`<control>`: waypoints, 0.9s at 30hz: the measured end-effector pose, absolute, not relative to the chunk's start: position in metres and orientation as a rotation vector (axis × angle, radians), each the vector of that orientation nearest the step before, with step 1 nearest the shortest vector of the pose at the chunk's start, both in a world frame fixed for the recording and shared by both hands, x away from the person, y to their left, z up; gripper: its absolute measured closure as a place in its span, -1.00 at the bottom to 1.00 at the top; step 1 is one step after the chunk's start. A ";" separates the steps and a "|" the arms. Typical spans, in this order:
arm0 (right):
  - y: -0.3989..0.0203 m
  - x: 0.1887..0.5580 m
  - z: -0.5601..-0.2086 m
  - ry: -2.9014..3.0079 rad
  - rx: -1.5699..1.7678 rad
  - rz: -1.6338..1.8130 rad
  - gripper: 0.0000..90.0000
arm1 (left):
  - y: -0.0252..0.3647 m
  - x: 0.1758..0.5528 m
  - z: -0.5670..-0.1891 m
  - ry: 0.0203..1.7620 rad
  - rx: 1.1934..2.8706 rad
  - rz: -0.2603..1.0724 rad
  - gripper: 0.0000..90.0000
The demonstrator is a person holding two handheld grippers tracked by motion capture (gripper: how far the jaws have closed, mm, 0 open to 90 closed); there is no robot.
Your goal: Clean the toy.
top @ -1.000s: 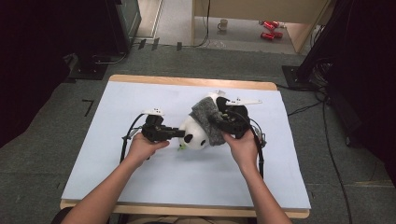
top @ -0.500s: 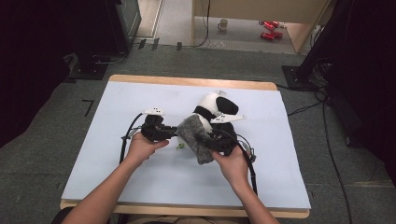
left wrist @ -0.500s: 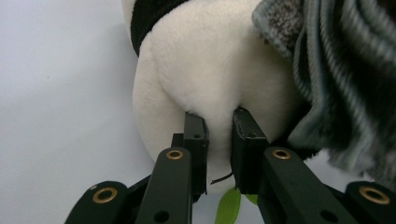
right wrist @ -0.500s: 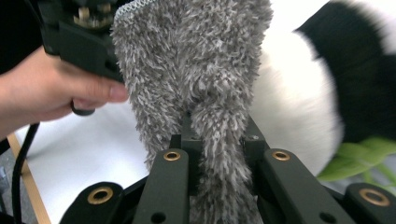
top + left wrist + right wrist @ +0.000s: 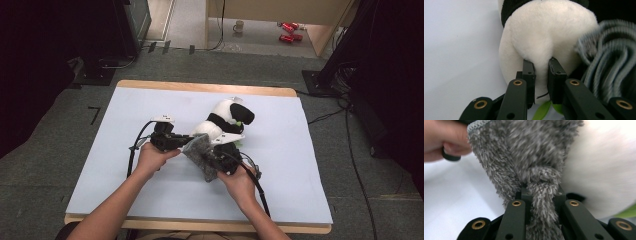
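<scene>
The panda plush point(image 5: 222, 120) is lying mid-table. A pinch of its white fur is clamped by the left gripper point(image 5: 541, 75) — a shallow bite. The grey cloth point(image 5: 534, 157), at the panda's 7 o'clock, is bunched in the right gripper point(image 5: 541, 192); it could be dropped if tugged.

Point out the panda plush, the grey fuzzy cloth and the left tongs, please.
panda plush point(image 5: 227, 111): high view, white head.
grey fuzzy cloth point(image 5: 524, 152): right gripper view, fuzzy face above the pinch.
left tongs point(image 5: 541, 71): left gripper view, jaws shut on white plush.
</scene>
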State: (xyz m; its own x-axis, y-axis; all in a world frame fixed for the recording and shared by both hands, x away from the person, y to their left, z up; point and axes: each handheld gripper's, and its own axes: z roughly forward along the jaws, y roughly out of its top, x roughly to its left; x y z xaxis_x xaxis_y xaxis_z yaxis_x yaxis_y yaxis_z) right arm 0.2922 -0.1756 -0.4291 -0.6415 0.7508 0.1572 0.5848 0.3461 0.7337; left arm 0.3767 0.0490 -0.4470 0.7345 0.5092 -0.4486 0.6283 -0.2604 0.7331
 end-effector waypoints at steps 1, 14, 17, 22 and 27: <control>-0.172 0.292 -0.432 2.413 1.214 1.159 0.76 | 0.049 0.377 -0.447 0.875 1.922 -0.155 0.76; -0.154 0.304 -0.471 2.537 1.229 1.001 0.75 | 0.048 0.377 -0.446 0.857 1.920 -0.163 0.74; -0.156 0.304 -0.467 2.556 1.239 1.024 0.74 | 0.050 0.378 -0.446 0.866 1.913 -0.157 0.74; -0.164 0.298 -0.445 2.568 1.200 1.100 0.74 | 0.051 0.380 -0.444 0.871 1.919 -0.146 0.73; -0.172 0.292 -0.416 2.512 1.173 1.177 0.74 | 0.052 0.382 -0.445 0.879 1.911 -0.161 0.73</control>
State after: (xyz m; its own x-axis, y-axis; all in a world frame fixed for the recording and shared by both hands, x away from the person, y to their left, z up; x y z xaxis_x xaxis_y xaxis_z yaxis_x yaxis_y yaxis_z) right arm 0.2920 -0.1721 -0.4164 -0.6897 0.6973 0.1952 0.5963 0.3939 0.6995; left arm 0.3817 0.0520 -0.4452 0.7285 0.5054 -0.4625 0.6367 -0.2501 0.7295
